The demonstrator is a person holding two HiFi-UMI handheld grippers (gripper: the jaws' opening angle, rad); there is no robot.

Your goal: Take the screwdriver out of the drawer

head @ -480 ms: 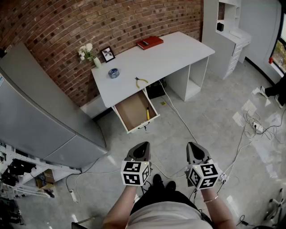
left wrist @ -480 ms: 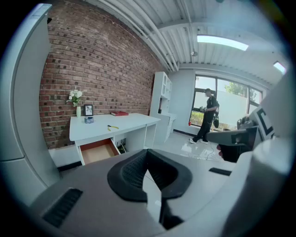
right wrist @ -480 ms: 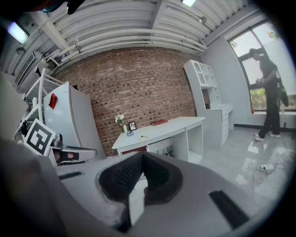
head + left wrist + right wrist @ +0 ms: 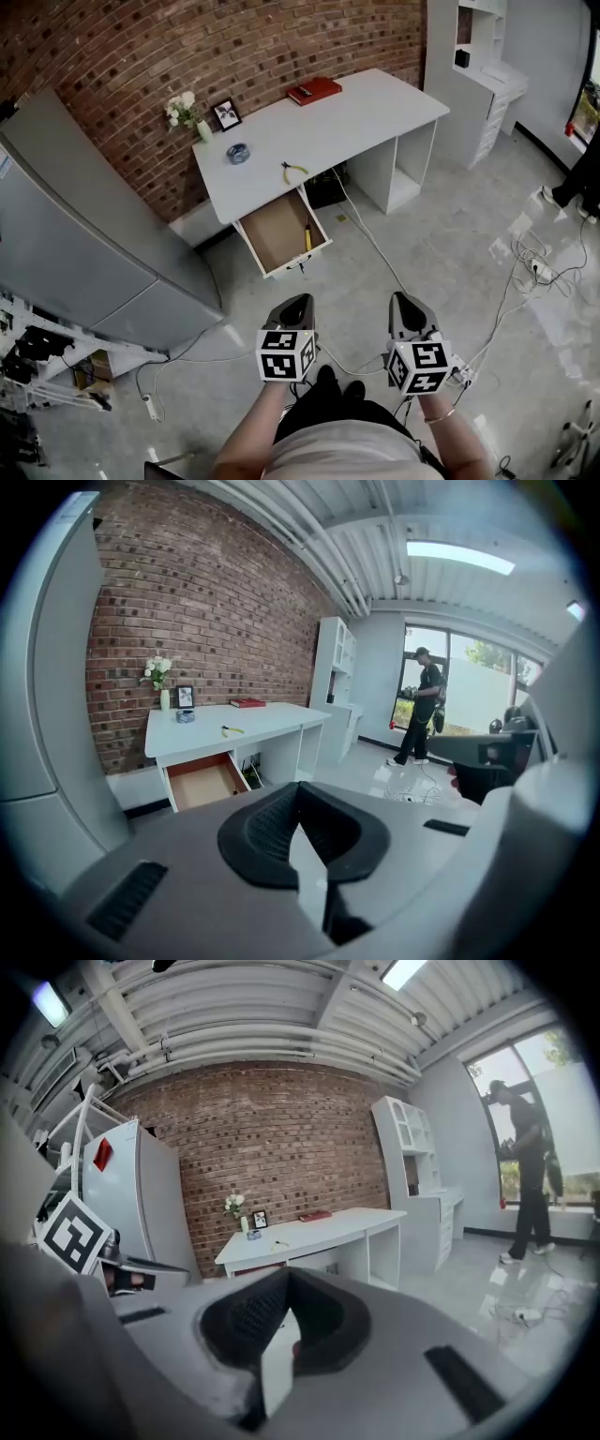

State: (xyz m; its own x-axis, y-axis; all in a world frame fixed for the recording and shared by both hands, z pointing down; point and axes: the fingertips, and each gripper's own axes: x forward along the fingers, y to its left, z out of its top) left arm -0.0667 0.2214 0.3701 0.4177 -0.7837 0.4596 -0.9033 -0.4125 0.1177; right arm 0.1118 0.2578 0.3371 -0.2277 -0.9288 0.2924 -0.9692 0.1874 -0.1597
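Yellow-handled screwdriver (image 4: 307, 236) lying in open white drawer (image 4: 272, 230) with brown floor, beside its right wall, long axis along the pull direction. At 12 o'clock from left gripper (image 4: 301, 302), 11 o'clock from right gripper (image 4: 404, 300). Both grippers closed and empty, well apart from it, left nearer.

We note rough matt brick on the wall (image 4: 234, 47), a smooth white matt desk (image 4: 366, 117), bare brown board inside the drawer (image 4: 277, 232), a glossy grey floor (image 4: 450, 253), and matt grey plastic with ribbed black pads (image 4: 267, 825) on the left gripper (image 4: 297, 305) and right gripper (image 4: 406, 302).
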